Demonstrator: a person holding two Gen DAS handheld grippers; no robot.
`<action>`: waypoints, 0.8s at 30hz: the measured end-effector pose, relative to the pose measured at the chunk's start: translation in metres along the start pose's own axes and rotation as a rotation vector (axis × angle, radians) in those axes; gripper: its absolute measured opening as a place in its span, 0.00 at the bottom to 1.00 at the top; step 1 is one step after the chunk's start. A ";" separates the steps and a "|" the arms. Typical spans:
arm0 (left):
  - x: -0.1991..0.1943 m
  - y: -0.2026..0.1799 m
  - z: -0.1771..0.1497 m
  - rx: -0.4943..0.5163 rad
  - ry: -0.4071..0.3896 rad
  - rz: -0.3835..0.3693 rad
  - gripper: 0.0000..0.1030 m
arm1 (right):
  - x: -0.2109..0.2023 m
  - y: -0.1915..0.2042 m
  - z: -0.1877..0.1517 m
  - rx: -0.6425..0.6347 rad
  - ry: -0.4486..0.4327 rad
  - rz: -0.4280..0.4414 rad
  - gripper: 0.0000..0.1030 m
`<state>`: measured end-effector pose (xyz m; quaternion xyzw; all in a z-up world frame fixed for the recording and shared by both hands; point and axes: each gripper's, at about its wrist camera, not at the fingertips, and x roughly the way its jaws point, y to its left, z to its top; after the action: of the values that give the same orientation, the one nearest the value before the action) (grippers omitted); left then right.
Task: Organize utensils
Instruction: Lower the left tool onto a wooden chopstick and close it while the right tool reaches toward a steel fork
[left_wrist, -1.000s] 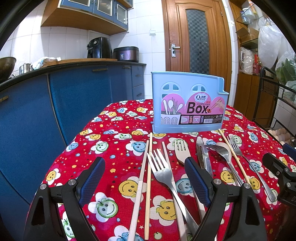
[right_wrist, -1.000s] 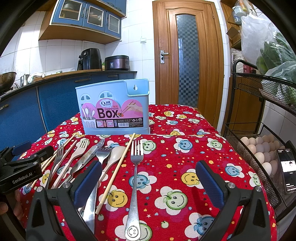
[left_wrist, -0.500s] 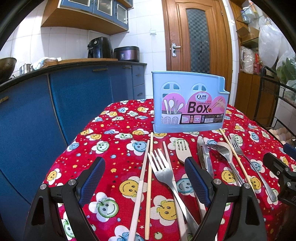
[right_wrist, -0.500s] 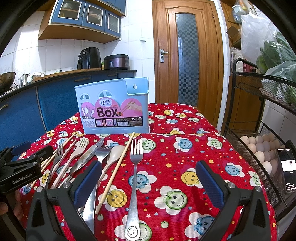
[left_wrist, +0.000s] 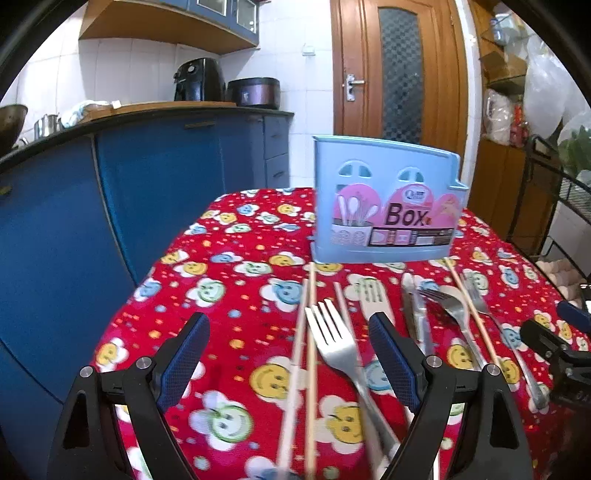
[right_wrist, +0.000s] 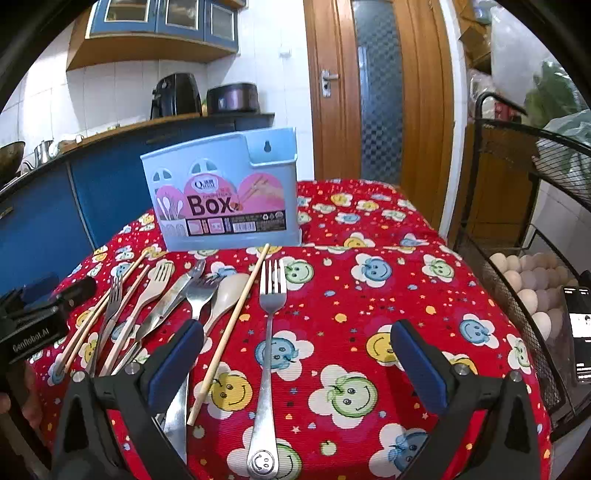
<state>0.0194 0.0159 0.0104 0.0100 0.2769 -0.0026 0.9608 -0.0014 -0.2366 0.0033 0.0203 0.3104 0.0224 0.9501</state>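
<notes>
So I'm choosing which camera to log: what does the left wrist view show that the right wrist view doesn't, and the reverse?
Only the left wrist view: the open left gripper over two chopsticks and a metal fork.

Only the right wrist view: the open right gripper over the smiley-handled fork, plus eggs in a wire basket and a phone.

Both: the blue utensil box, red tablecloth, wooden fork and knife.

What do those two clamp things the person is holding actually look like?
Each gripper is black plastic with two angled fingers, silver bolts at the joints and dark blue textured pads on the inner faces. The left gripper and right gripper look alike. The left one's body, seen from the right camera, bears white "GenRobot.AI" lettering.
</notes>
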 end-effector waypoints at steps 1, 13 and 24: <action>0.000 0.003 0.003 0.008 0.006 0.007 0.86 | 0.002 -0.001 0.002 -0.004 0.015 0.006 1.00; 0.027 0.024 0.019 0.050 0.119 0.024 0.86 | 0.021 -0.007 0.027 -0.068 0.122 0.016 1.00; 0.047 0.026 0.008 0.088 0.228 0.036 0.86 | 0.034 -0.010 0.033 -0.061 0.167 0.020 1.00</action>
<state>0.0638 0.0420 -0.0069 0.0572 0.3839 0.0036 0.9216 0.0458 -0.2457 0.0093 -0.0073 0.3875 0.0429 0.9209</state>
